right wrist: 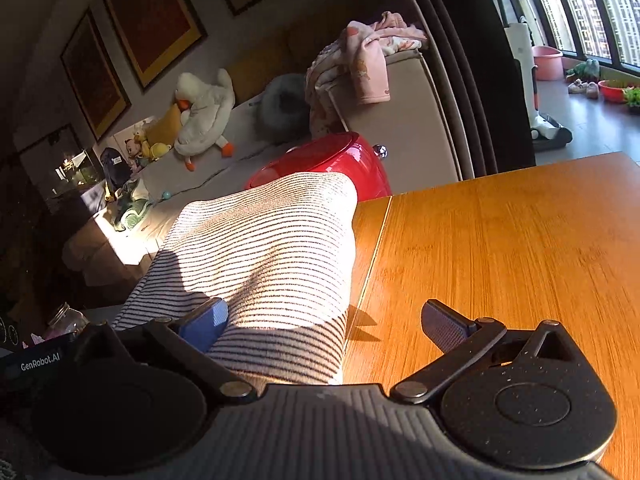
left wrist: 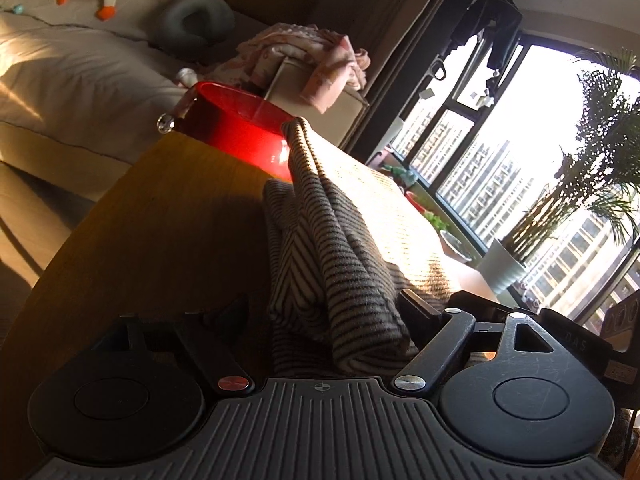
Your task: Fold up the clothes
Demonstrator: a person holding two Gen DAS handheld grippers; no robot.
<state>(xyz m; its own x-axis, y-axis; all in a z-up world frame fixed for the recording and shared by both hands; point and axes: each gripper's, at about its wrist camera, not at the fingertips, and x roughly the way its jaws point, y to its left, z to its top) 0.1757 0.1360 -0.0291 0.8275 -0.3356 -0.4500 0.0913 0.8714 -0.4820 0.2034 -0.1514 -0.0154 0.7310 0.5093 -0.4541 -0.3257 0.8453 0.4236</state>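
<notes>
Both jaws apart, nothing clamped: left gripper (left wrist: 320, 312) and right gripper (right wrist: 324, 320) straddle the striped cloth (right wrist: 264, 240) folded on the table (right wrist: 500, 240). Risk: a finger snags a layer, undoing the fold or dragging it into the red pot (left wrist: 240, 132).

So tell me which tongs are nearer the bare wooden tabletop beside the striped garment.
Right. The right tongs straddle the striped garment at its edge, one finger over the bare tabletop. The left tongs sit around its bunched folds.

Soft ribbed striped cloth (right wrist: 264, 256) between my jaws, smooth grained wooden table (right wrist: 500, 248) under it, glossy red pot (left wrist: 240, 132) behind it.
</notes>
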